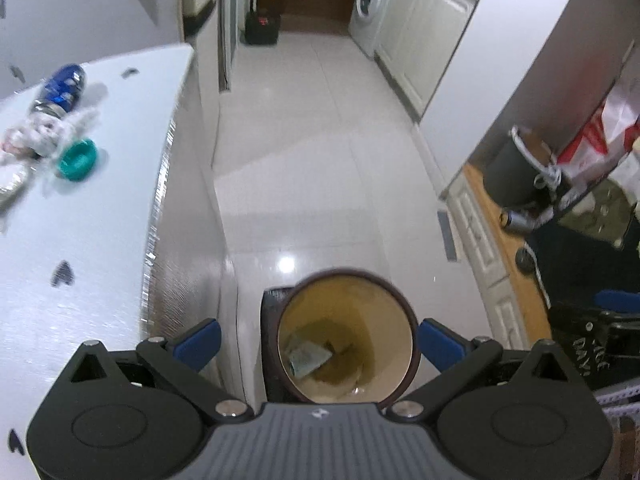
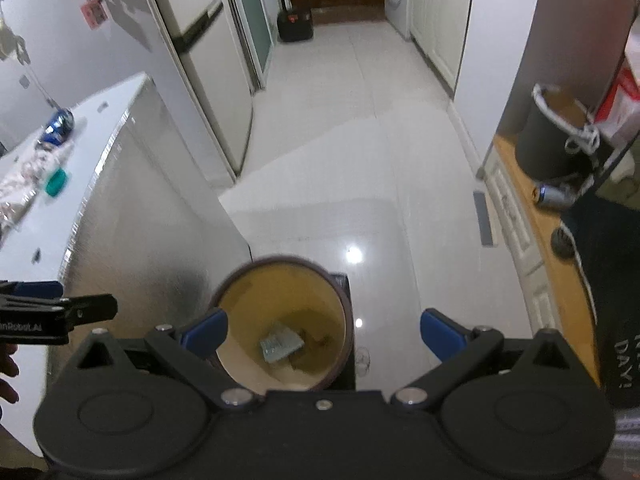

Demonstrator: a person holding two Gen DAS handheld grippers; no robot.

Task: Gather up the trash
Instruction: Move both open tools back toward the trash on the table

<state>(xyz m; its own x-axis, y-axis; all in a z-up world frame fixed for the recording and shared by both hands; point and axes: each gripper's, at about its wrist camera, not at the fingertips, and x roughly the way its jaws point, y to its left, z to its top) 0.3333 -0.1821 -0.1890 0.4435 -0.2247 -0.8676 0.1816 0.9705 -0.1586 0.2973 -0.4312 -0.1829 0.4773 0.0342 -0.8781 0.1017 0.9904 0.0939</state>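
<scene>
A round trash bin point(image 1: 404, 312) with a dark rim and cream inside stands on the floor below both grippers; it also shows in the right wrist view point(image 2: 240, 344). A crumpled wrapper point(image 1: 308, 356) lies at its bottom, also seen from the right wrist point(image 2: 280, 346). On the white table point(image 1: 100, 240) lie a blue can point(image 1: 62, 88), crumpled tissue point(image 1: 44, 128) and a teal lid point(image 1: 76, 159). My left gripper point(image 1: 318, 344) is open and empty above the bin. My right gripper point(image 2: 324, 338) is open and empty above the bin.
The table's edge point(image 2: 96, 184) runs left of the bin. A white tiled floor point(image 1: 320, 152) leads to a washing machine point(image 1: 372, 0). A dark bucket point(image 1: 516, 172) and a can point(image 2: 552, 194) sit on a wooden counter at right. A fridge point(image 2: 208, 60) stands behind the table.
</scene>
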